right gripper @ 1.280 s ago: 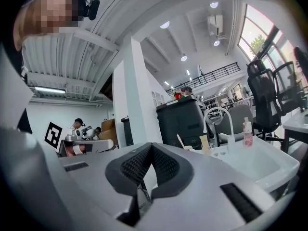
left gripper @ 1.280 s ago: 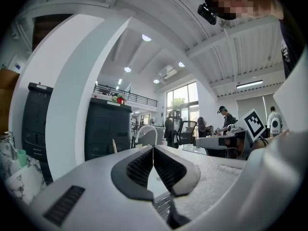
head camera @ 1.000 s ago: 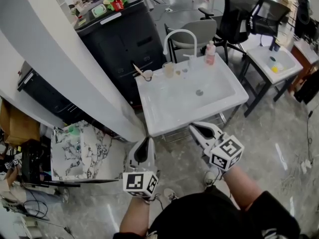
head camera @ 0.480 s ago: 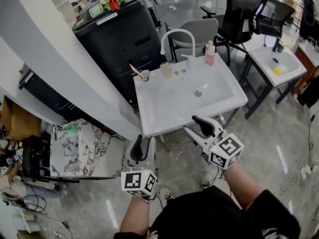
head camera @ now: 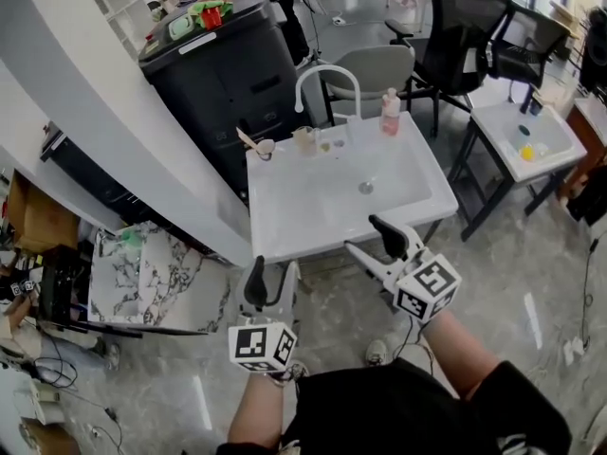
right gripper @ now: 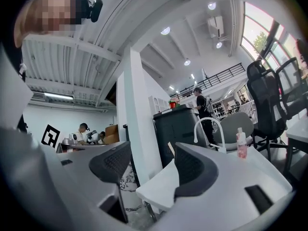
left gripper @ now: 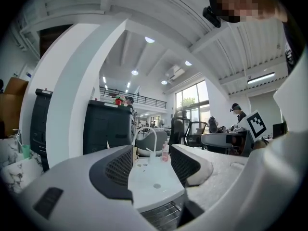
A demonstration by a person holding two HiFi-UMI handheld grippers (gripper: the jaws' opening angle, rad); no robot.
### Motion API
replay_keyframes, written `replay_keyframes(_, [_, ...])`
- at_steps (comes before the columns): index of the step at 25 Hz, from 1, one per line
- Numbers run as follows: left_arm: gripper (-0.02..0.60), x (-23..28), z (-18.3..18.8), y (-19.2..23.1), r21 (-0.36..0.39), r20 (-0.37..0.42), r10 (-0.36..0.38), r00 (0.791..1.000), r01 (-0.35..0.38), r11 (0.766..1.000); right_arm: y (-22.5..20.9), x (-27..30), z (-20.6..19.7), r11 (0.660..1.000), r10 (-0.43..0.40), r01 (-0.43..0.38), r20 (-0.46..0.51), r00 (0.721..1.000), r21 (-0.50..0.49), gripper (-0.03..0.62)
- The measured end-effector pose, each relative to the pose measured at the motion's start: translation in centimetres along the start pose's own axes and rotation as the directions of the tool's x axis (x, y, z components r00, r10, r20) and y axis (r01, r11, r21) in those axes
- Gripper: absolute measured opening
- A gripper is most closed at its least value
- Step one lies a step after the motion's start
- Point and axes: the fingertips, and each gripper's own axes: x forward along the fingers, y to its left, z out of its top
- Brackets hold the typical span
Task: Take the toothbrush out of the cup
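Open-plan lab or workshop hall, freestanding white sink (head camera: 313,211), office chairs (head camera: 465,27), black cabinet (head camera: 228,74), mezzanine railing (left gripper: 132,93)

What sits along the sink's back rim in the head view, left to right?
cup holding the toothbrush → second cup → pink bottle. Faucet left out: its arch spans over the second cup.

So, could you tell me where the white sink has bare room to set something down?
The white ceramic sink's basin is bare all around its drain. The back ledge is crowded: small cups, curved white tap, pink bottle.
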Motion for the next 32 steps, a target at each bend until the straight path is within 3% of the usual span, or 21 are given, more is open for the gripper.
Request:
replay_keyframes(8, [0.232, 1.1, 0.0, -2.8, 0.016, -0.007, 0.029, 1.000, -0.028, 0.999, -2.8, -1.9, 0.4, 0.999, 0.022, -0.022, 0.003, 1.000, 0.027, 0.288])
replay_keyframes(17, [0.233, 3.4, 0.5, -2.6, 0.032, -0.014, 0.028, 1.000, -0.027, 0.999, -5.1, -1.1, 0.6, 0.999, 0.011, -0.011, 0.005, 1.000, 0.043, 0.295])
replay_keyframes(25, [0.233, 6.1, 0.5, 1.7, 0.017, -0.005, 0.013, 1.000, -0.013, 1.000, -6.0, 3.3, 0.1, 0.999, -0.008, 0.008, -0.004, 1.000, 0.038, 0.293])
replay_keyframes(32, [0.233, 9.4, 0.7, 8.6, -0.009, -0.012, -0.031, 0.999, 0.031, 0.999, -6.2, 10.7, -0.4, 0.998, -0.052, 0.053, -0.007, 0.999, 0.027, 0.295])
